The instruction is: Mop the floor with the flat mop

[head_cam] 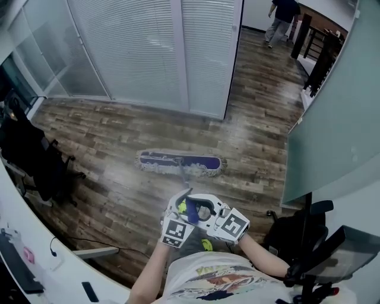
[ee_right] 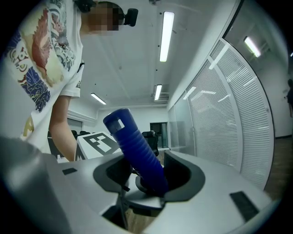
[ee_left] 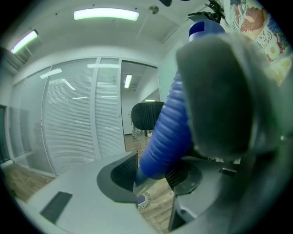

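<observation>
The flat mop's head (head_cam: pixel 180 162), purple with a pale fringe, lies flat on the wood floor (head_cam: pixel 119 130) in front of me. Its thin pole (head_cam: pixel 183 176) runs back to a ribbed blue handle (head_cam: pixel 192 209) held close to my chest. My left gripper (head_cam: pixel 184 206) is shut on the handle's lower part (ee_left: pixel 168 132). In the left gripper view, a bit of the mop head (ee_left: pixel 143 200) shows below the jaws. My right gripper (head_cam: pixel 208 210) grips the same handle (ee_right: pixel 137 148) near its top end, jaws closed around it.
Black office chairs stand at the left (head_cam: pixel 35 157) and lower right (head_cam: pixel 309 237). A white desk (head_cam: pixel 41 255) curves along the lower left, with a cable on the floor beside it. Glass partitions with blinds (head_cam: pixel 148 47) close the far side. A person (head_cam: pixel 280 18) walks in the far corridor.
</observation>
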